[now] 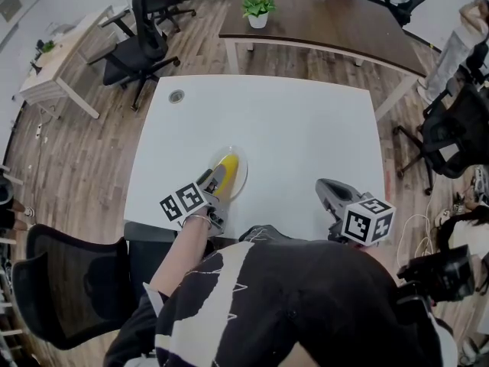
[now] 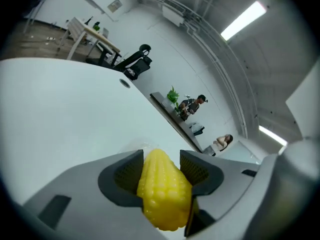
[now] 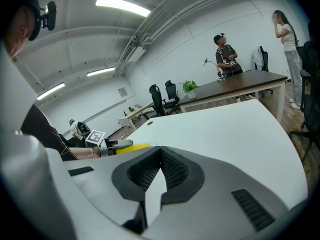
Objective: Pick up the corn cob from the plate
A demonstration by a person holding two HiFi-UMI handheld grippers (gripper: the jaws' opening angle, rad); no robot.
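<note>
Yellow corn cob (image 2: 162, 194) sits clenched between the pads of the left claw (image 1: 216, 178). Its tip pokes past them over a clear glass plate (image 1: 243, 180) near the front edge of the white tabletop (image 1: 306, 121); whether it touches the plate cannot be told. Black-and-white square markers cover that claw's cube (image 1: 182, 202). The right claw (image 3: 159, 154), well apart toward the front right corner, is clenched on nothing, tips meeting.

Our left tongs (image 1: 216, 176) are clamped on the corn cob (image 2: 162, 194), both pads pressing its sides, and are tilted about their long axis. Our bare left forearm (image 1: 182, 254) extends forward behind them. Our right tongs (image 1: 327, 188) point forward and slightly down, jaws meeting at the tips.
</note>
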